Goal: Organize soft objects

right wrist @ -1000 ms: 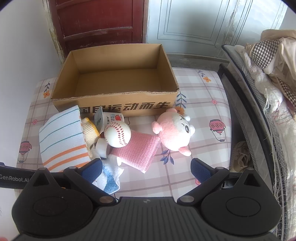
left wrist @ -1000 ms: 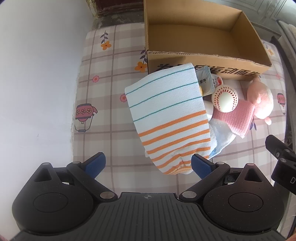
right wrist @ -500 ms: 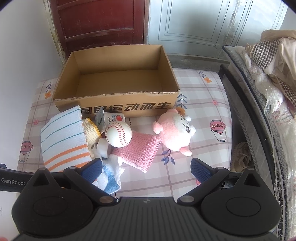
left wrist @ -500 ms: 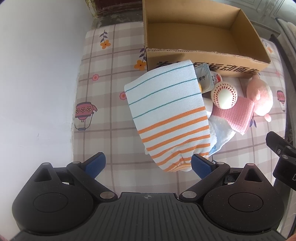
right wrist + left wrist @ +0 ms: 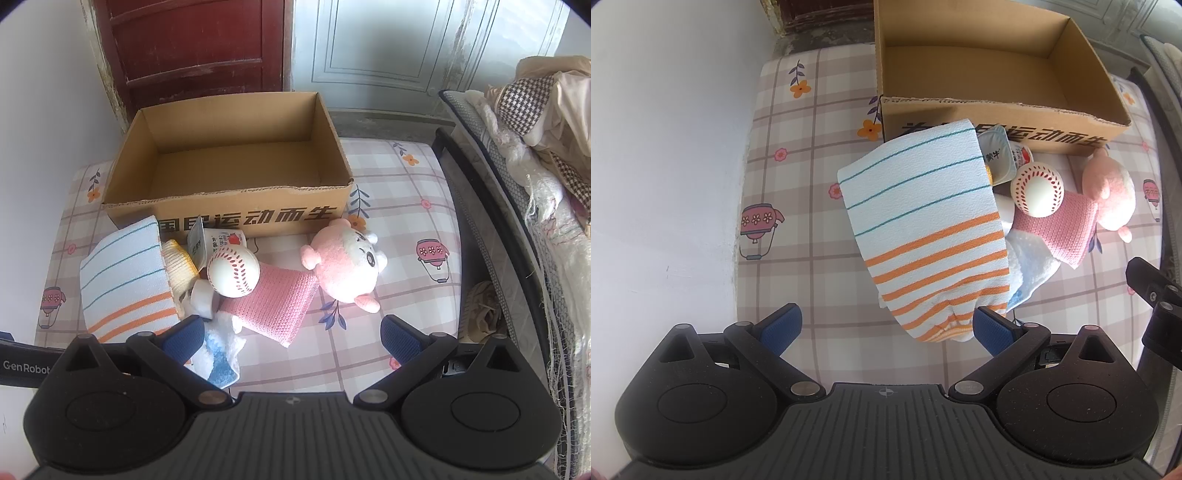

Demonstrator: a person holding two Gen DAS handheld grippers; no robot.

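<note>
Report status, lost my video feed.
Left gripper and right gripper open, empty. Brown cardboard box empty. Striped white towel nearest left gripper; white baseball tops the pile.

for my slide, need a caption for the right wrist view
Open right gripper faces an empty cardboard box, with a baseball and pink plush in front.

We are in a home, likely a bedroom: beneath our hand-held grippers lies a mattress in a checked, cartoon-printed sheet, ahead stand a worn red wooden door and a pale panelled door, and to our right bedding and clothes are heaped.
</note>
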